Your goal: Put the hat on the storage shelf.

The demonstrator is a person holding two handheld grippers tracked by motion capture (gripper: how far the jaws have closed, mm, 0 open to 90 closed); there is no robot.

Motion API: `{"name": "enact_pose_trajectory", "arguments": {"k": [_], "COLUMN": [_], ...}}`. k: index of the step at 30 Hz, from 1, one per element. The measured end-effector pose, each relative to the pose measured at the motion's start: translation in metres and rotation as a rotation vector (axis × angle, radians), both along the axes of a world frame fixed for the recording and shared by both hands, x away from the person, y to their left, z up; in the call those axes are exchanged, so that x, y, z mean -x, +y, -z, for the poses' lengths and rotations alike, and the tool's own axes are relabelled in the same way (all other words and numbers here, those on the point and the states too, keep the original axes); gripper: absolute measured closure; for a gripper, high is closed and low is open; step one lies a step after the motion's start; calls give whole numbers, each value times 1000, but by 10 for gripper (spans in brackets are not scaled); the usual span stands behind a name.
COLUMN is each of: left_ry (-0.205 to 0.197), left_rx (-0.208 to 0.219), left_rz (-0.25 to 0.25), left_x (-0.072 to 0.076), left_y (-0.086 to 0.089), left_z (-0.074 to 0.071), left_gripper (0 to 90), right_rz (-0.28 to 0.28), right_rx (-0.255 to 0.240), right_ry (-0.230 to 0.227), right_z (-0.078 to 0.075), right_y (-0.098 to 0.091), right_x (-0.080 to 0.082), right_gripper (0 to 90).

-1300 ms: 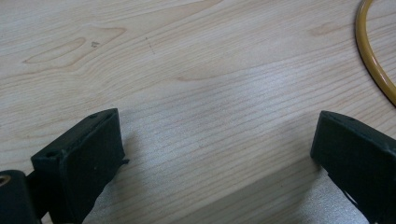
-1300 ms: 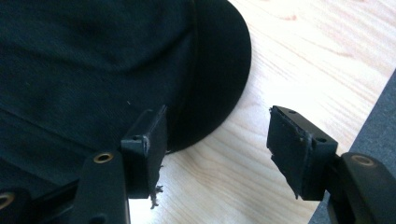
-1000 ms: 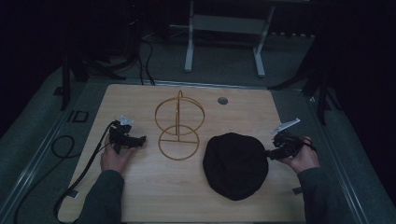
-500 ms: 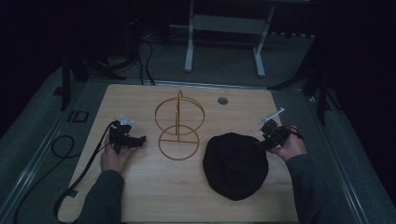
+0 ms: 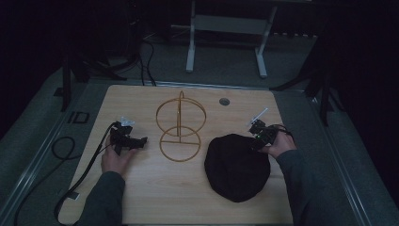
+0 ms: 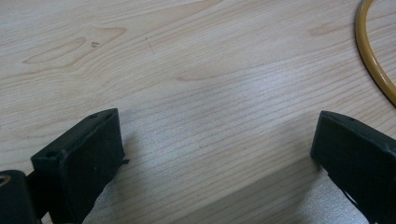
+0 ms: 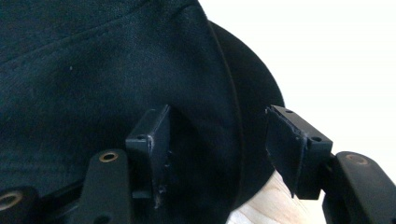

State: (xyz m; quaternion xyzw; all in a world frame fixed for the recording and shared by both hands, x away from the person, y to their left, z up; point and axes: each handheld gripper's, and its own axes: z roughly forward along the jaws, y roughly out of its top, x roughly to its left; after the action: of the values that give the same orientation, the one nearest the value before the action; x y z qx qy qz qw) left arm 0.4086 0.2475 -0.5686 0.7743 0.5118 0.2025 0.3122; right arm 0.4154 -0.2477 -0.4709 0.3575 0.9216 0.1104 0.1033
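— What's on your table (image 5: pixel 141 197), counted?

— One black cap (image 5: pixel 237 168) on your right, and one gold wire stand (image 5: pixel 180 126) at the middle: two hoops, one upright on a post, one flat on the wood. One small round grommet (image 5: pixel 224 101) sits near the far edge.

— And your hands?

— Your left hand (image 5: pixel 115 157) rests on the table, its left gripper (image 6: pixel 219 158) spread wide over bare wood, just beside the flat hoop. Your right hand (image 5: pixel 280 143) sits at the cap's far right edge. Your right gripper (image 7: pixel 217 140) is spread, jaws straddling the cap's rim where the brim meets the crown, pinching nothing.
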Motion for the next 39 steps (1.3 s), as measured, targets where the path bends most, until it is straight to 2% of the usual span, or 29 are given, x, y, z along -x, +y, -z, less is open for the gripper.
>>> {"name": "enact_pose_trajectory", "arguments": {"k": [10,11,14,17,20,22,23,27,28,30,32,39], "left_ry": [1,1,1,1,1,1,1,1,1,1,1,1], "left_rx": [1,1,1,1,1,1,1,1,1,1,1,1], "left_rz": [1,1,1,0,0,0,0,0,0,1,1,1], "left_x": [0,0,0,0,0,0,0,0,0,0,0,0], "left_y": [0,0,0,0,0,0,0,0,0,0,0,0], "left_z": [0,0,0,0,0,0,0,0,0,0,0,0], "left_gripper": [20,20,20,21,20,21,21,20,20,20,21,21], "right_rz": [28,35,44,55,51,51,29,10,9,8,11,14], "right_rx": [15,18,18,36,72,72,99,134,139,135,121,106], "right_ry": [54,64,80,79,72,72,72,79,102,112,154,191], "right_z": [15,17,19,19,18,18,15,14,13,12,10,7], "right_y": [7,8,9,11,14,14,18,21,22,22,21,20], "right_x": [-12,-14,-15,-16,-17,-17,-17,-17,-18,-19,-21,-23], "right_gripper": [416,456,493,540,677,677,753,771,781,784,790,798]}}
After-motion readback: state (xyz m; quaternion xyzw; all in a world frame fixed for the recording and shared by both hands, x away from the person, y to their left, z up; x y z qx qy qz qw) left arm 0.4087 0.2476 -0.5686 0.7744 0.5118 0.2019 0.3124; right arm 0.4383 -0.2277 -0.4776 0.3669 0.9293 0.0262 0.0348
